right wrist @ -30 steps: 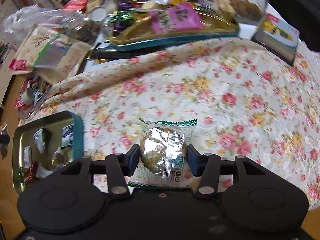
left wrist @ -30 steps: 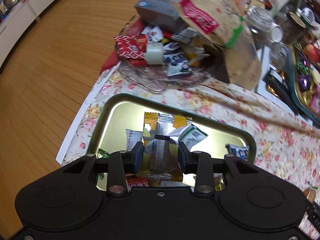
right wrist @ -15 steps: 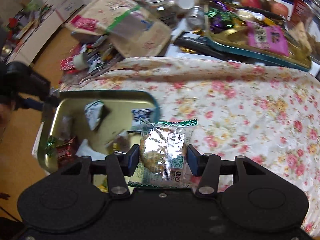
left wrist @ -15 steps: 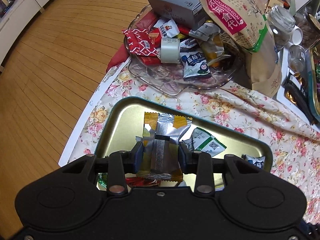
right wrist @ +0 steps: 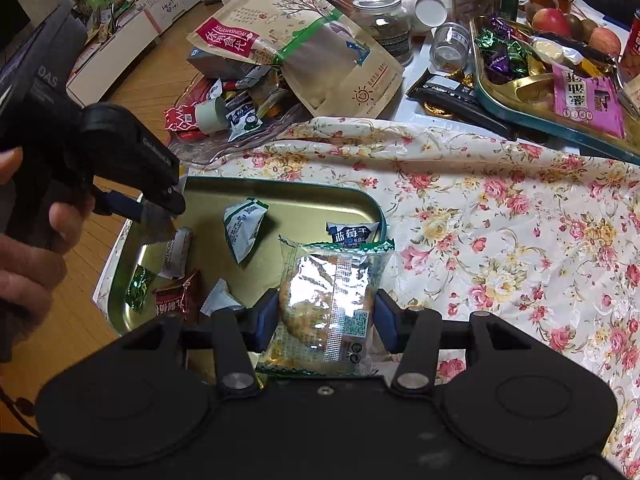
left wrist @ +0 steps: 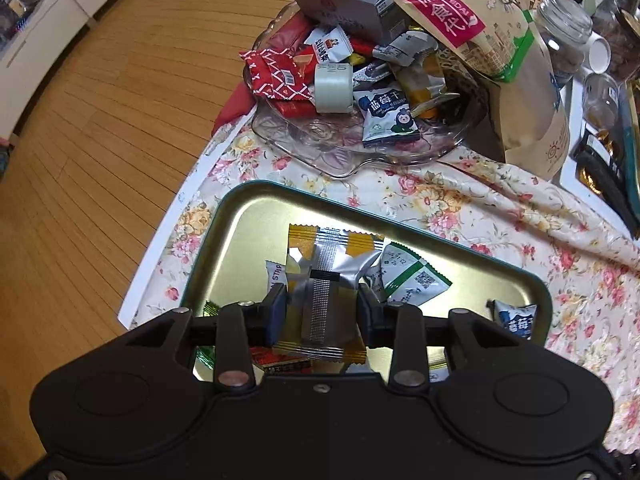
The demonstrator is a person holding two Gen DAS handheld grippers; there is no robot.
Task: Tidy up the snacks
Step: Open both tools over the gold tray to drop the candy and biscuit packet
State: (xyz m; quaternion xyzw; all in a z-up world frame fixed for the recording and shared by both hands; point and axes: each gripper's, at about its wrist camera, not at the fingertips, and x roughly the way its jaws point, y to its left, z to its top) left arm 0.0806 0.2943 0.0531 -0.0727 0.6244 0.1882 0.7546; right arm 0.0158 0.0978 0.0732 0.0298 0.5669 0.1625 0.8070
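Observation:
My left gripper [left wrist: 322, 312] is shut on a silver and orange snack packet [left wrist: 326, 280] and holds it over the gold tray [left wrist: 248, 216], which holds several small wrapped snacks. My right gripper [right wrist: 326, 322] is shut on a clear cookie packet with green edges [right wrist: 332, 296], above the tray's right end [right wrist: 280, 192]. The left gripper also shows in the right wrist view [right wrist: 160, 208], over the tray's left end.
A glass dish [left wrist: 360, 148] heaped with snacks, a grey box and a tape roll stands beyond the tray. A kraft snack bag [right wrist: 304, 40], jars and a second tray of sweets [right wrist: 540, 76] crowd the back. Floral cloth [right wrist: 500, 220] covers the table; the table edge and wooden floor lie left.
My right gripper has swung left with the cookie packet, from over the cloth to over the tray. My left gripper has stayed over the tray, drifting slightly with its packet held.

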